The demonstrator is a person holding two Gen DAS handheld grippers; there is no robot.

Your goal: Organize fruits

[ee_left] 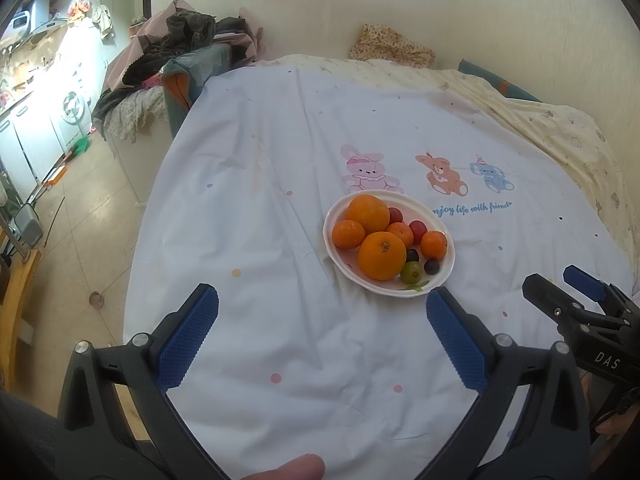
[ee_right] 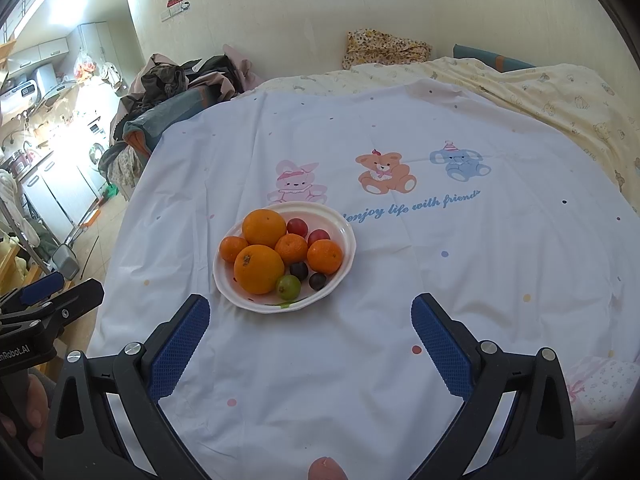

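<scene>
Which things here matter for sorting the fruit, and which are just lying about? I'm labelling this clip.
Part of the job:
plate
two oranges
three mandarins
five grapes
left gripper, open
right gripper, open

Lying about:
printed sheet
clothes pile
floral cloth

A bed (ee_right: pixel 560 92) under a white cartoon-printed sheet (ee_right: pixel 360 360), with a white plate (ee_right: pixel 349 240) of fruit near the middle and a floral cloth (ee_right: pixel 388 50) at the far edge.

plate (ee_right: pixel 348 258): glossy white | sheet (ee_right: pixel 400 280): matt creased cloth | fingers (ee_right: pixel 180 344): blue, knurled
</scene>
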